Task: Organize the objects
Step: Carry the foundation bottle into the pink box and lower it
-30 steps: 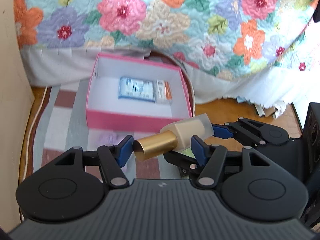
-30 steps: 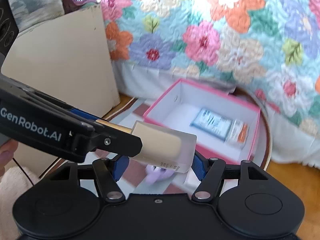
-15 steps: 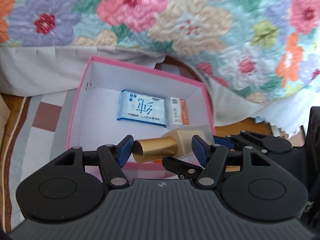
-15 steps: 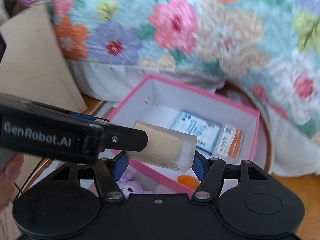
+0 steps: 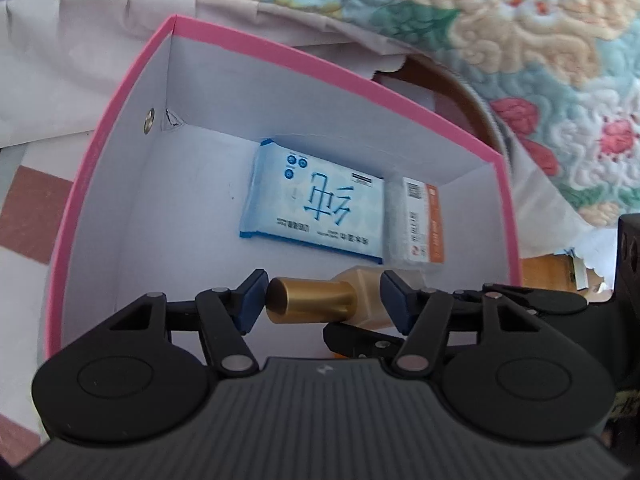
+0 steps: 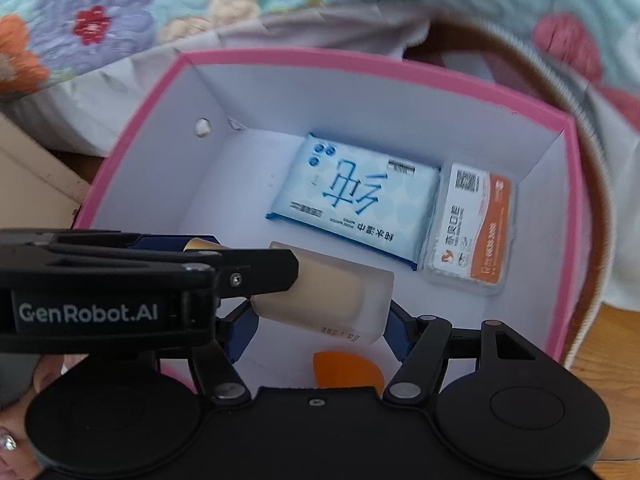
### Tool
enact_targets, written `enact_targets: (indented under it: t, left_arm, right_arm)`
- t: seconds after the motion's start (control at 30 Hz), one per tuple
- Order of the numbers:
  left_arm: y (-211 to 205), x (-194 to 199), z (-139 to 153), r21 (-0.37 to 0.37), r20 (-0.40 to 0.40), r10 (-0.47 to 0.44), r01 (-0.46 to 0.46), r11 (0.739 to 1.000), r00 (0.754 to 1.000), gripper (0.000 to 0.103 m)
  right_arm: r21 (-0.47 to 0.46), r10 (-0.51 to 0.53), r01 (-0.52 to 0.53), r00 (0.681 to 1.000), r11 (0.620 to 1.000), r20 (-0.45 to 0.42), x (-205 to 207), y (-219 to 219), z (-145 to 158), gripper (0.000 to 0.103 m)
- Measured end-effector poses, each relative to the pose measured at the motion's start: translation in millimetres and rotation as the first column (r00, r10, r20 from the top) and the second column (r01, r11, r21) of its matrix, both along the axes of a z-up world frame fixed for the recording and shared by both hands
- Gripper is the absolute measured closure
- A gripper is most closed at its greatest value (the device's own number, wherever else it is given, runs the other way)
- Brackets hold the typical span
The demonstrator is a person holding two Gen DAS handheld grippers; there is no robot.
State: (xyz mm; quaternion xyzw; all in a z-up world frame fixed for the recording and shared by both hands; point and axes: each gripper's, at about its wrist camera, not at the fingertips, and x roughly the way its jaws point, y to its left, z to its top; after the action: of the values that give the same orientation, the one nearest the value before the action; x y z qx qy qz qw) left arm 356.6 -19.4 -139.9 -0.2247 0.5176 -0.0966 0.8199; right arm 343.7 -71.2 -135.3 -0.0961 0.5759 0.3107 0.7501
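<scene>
Both tongs hold one bottle over the open pink box.

The bottle (image 5: 352,300) lies crosswise, gold cap (image 5: 310,301) toward the left tongs (image 5: 322,302), whose jaws are closing along its length: one pad at the cap's end, the other against the frosted body. The right tongs (image 6: 318,330) stand about half open, pads pressed on the sides of the frosted body (image 6: 340,296). Beyond both tongs, on the floor of the box (image 5: 132,216), a blue tissue pack (image 5: 316,210) lies flat with a small white-and-orange pack (image 5: 418,224) touching its right side. Just under the right tongs, an orange thing (image 6: 346,370) lies in the box. A floral quilt (image 5: 540,40) hangs behind the box.
</scene>
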Motion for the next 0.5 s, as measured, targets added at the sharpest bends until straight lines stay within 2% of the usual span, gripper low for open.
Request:
enact_targets:
  t: [0.33, 0.5]
  left_arm:
    - [1, 14, -28, -0.023, -0.057, 0.008, -0.009, 1.0, 0.998, 0.045]
    - [-3, 16, -32, -0.012, -0.054, 0.019, -0.02, 1.0, 0.998, 0.046]
  right_arm:
    - [-0.039, -0.006, 0.004, 0.999, 0.999, -0.047, 15, 12, -28, 0.033]
    - [-0.055, -0.029, 0.025, 0.998, 0.998, -0.056, 20, 11, -34, 0.032]
